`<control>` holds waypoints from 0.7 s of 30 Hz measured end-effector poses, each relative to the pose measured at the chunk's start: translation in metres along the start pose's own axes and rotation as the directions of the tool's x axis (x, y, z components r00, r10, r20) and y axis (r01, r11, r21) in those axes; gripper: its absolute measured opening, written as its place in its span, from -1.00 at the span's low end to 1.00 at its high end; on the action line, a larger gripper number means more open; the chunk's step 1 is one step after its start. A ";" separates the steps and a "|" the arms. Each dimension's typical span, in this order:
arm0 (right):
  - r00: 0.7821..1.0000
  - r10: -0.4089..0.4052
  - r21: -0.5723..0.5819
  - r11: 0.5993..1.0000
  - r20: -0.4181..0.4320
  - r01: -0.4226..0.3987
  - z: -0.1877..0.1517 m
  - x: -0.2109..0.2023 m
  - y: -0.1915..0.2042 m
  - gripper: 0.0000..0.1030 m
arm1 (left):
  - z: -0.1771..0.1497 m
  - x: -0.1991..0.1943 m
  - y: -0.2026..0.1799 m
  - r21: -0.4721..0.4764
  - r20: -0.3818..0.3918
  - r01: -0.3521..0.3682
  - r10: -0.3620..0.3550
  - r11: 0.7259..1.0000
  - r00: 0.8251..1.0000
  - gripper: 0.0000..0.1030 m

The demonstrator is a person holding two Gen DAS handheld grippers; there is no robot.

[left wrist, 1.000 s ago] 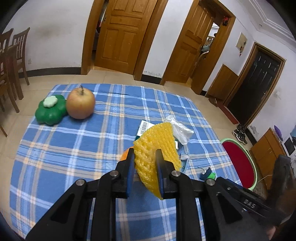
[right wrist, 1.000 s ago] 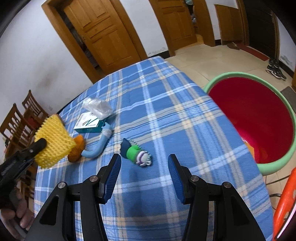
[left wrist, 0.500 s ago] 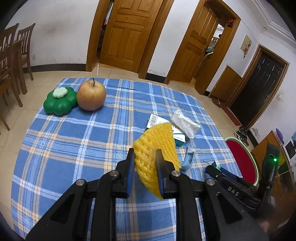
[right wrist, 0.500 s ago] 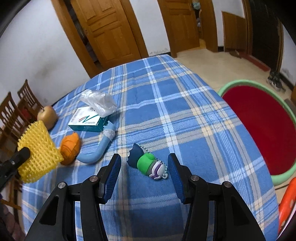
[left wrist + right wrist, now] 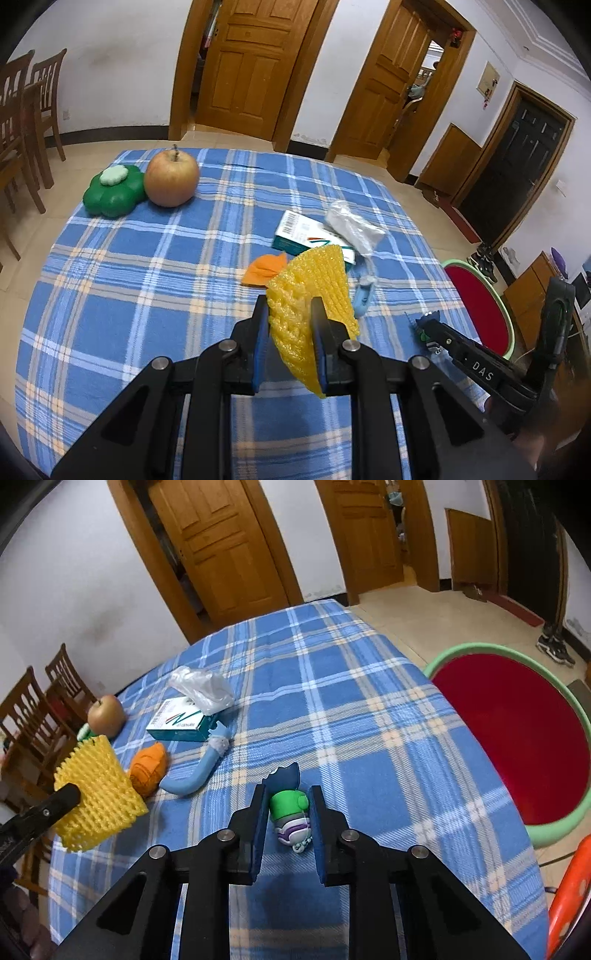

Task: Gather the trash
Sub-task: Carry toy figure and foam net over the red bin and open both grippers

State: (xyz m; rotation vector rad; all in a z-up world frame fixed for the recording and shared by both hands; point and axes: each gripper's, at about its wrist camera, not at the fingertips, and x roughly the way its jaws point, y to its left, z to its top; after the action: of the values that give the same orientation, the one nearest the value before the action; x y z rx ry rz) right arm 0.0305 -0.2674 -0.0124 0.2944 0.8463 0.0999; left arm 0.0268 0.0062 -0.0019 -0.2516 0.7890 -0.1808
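While the left gripper (image 5: 289,325) is clamping the yellow foam fruit net (image 5: 314,291) above the blue plaid tablecloth (image 5: 155,280)

The right gripper (image 5: 287,814) is closing its jaws around the small green-and-purple toy figure (image 5: 290,808) lying on the cloth, pads at its sides; whether they are pressing cannot be told; the red green-rimmed basin (image 5: 517,734) is sitting beside the table

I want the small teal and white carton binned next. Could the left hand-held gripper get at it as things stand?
Probably not yet. The left hand-held gripper is shut on the yellow foam fruit net, so its jaws are full. The small teal and white carton lies partly under a crumpled clear plastic bag.
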 end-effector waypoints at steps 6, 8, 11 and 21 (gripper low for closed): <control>1.000 -0.004 0.041 0.999 0.031 0.003 0.001 -0.019 -0.022 -0.57 | 0.002 0.002 -0.021 0.043 -0.003 0.033 -0.033 0.999 0.999 -0.59; 0.999 -0.011 0.062 0.998 0.047 0.008 0.003 -0.027 -0.033 -0.57 | 0.004 0.005 -0.029 0.053 -0.012 0.043 -0.042 0.998 0.999 -0.59; 0.997 -0.025 0.096 0.995 0.071 0.018 0.006 -0.036 -0.050 -0.57 | 0.007 0.010 -0.045 0.080 -0.018 0.047 -0.045 0.996 0.999 -0.59; 0.987 -0.119 0.256 0.963 0.106 0.089 0.012 -0.058 -0.127 -0.57 | 0.009 0.033 -0.094 0.143 -0.066 0.093 -0.084 0.985 0.994 -0.59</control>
State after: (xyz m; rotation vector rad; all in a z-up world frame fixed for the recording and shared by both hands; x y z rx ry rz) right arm -0.0026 -0.4026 -0.0009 0.4877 0.7528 -0.1235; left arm 0.0502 -0.0908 0.0093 -0.1429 0.8203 -0.3299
